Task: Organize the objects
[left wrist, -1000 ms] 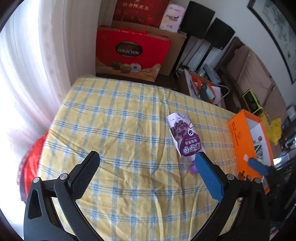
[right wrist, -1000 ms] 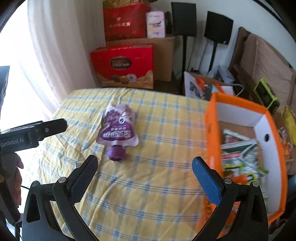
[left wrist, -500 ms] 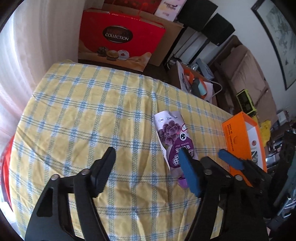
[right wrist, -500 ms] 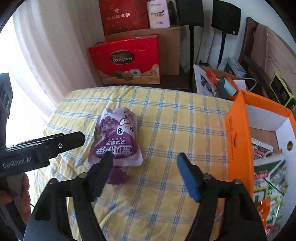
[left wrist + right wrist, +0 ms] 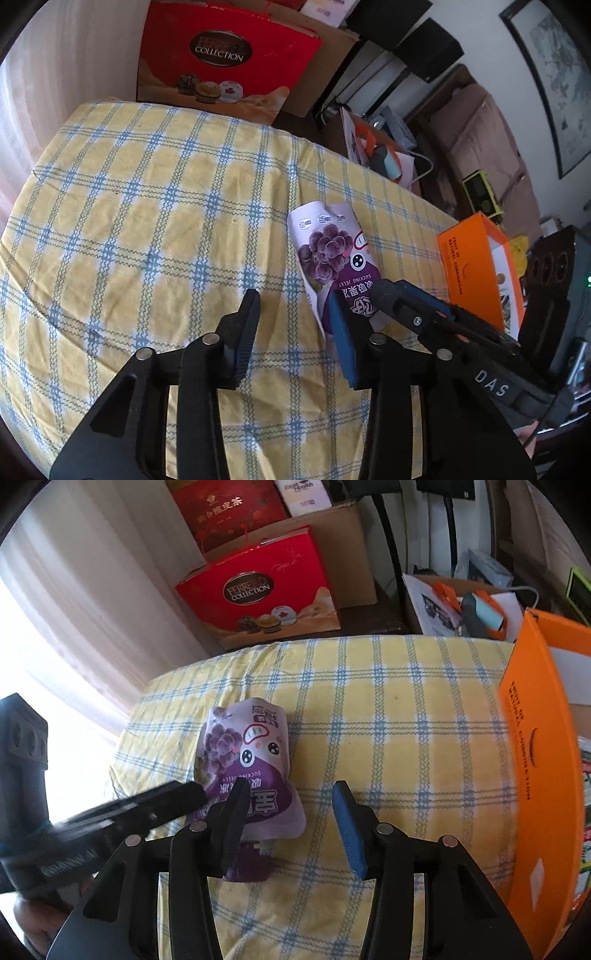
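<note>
A purple grape jelly pouch (image 5: pixel 328 254) (image 5: pixel 243 746) lies flat on the yellow-and-blue checked tablecloth (image 5: pixel 147 221) (image 5: pixel 388 709), its purple cap (image 5: pixel 247 864) toward me. My left gripper (image 5: pixel 291 306) hovers just left of it with its jaws closing, only cloth between them and the blue finger at the pouch's edge. My right gripper (image 5: pixel 290 794) is over the pouch's cap end, jaws closing. Its black finger overlaps the pouch and its blue finger stands apart on the cloth. The two grippers' tips nearly meet at the pouch. An open orange box (image 5: pixel 472 266) (image 5: pixel 535 757) stands at the right.
A red gift box (image 5: pixel 225 62) (image 5: pixel 258 598) and cardboard boxes stand on the floor beyond the table's far edge. A carton of orange items (image 5: pixel 376 155) (image 5: pixel 461 609) sits near a sofa (image 5: pixel 480 147). A curtain hangs along the left. Packets fill the orange box.
Both grippers have come down toward the pouch and now meet over it. Their jaws have narrowed from wide open to roughly a third of that gap.
</note>
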